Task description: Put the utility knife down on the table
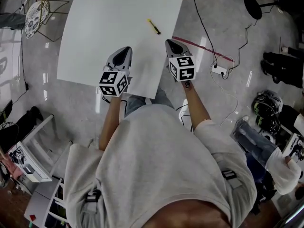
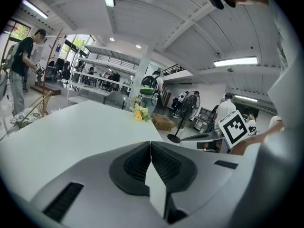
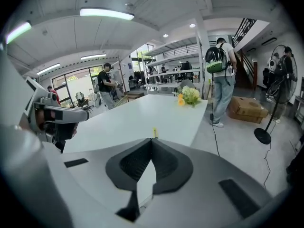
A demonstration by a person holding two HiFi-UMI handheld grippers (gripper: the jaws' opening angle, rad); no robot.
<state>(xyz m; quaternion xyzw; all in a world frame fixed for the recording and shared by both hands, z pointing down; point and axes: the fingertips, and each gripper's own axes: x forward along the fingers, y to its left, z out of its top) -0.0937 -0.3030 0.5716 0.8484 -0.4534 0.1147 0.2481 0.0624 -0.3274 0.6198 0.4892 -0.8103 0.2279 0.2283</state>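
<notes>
A yellow and black utility knife (image 1: pixel 153 26) lies alone on the white table (image 1: pixel 104 27), toward its far right part. In the right gripper view the knife (image 3: pixel 154 132) shows just beyond the jaw tips, apart from them. My right gripper (image 1: pixel 170 42) hovers over the table's near right edge, shut with nothing between its pads (image 3: pixel 152 140). My left gripper (image 1: pixel 125 49) is beside it over the near edge, also shut and empty (image 2: pixel 151 144). Both point toward the far end of the table.
A bunch of flowers (image 3: pixel 189 95) stands at the table's far end. On the floor to the right lie a power strip (image 1: pixel 218 69) with cables and a fan base (image 1: pixel 253 6). A person with a backpack (image 3: pixel 221 75) stands by the far right corner, next to a cardboard box (image 3: pixel 247 109).
</notes>
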